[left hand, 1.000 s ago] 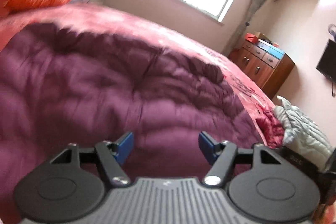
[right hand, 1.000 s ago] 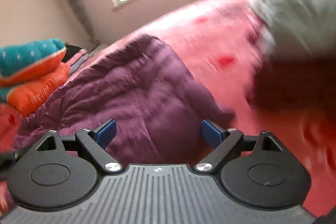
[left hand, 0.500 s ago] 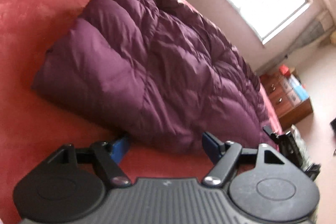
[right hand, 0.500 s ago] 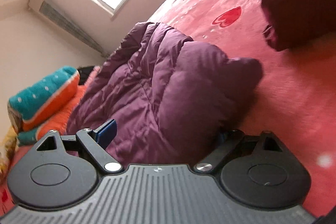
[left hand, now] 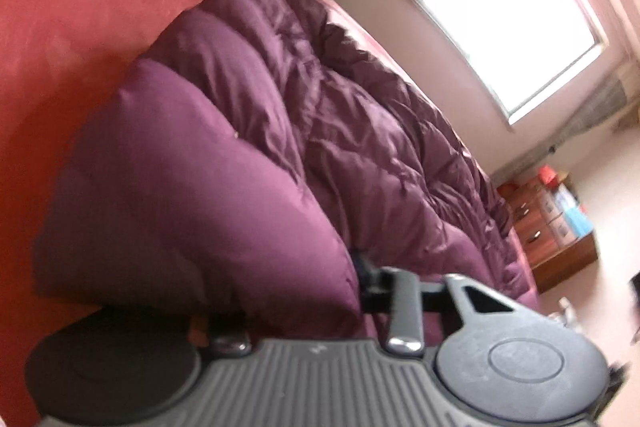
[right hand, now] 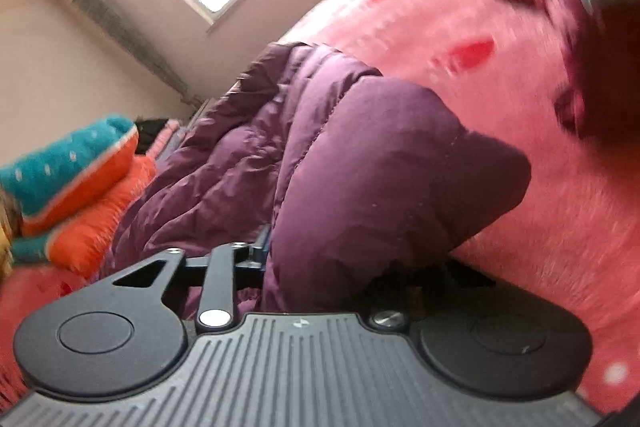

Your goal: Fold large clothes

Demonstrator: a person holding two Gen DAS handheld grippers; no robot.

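Observation:
A large purple padded coat [left hand: 304, 147] lies across the pink bed; it also fills the middle of the right wrist view [right hand: 360, 163]. My left gripper [left hand: 296, 291] has closed on the coat's near edge; the fabric bulges between the fingers and hides the left one. My right gripper [right hand: 344, 259] is closed on the coat's other near corner; its left finger [right hand: 262, 247] presses the fabric and its right finger is hidden under the coat.
The pink bedspread [left hand: 72, 11] with red hearts [right hand: 468, 53] surrounds the coat. Orange and teal folded bedding [right hand: 76, 179] is stacked at the bed's head. A dark red garment [right hand: 600, 79] and a grey one lie to the right. A wooden dresser [left hand: 556, 227] stands by the wall.
Both grippers dropped to the coat's near edge, slid onto it and closed from open, each pinching a corner of the purple fabric.

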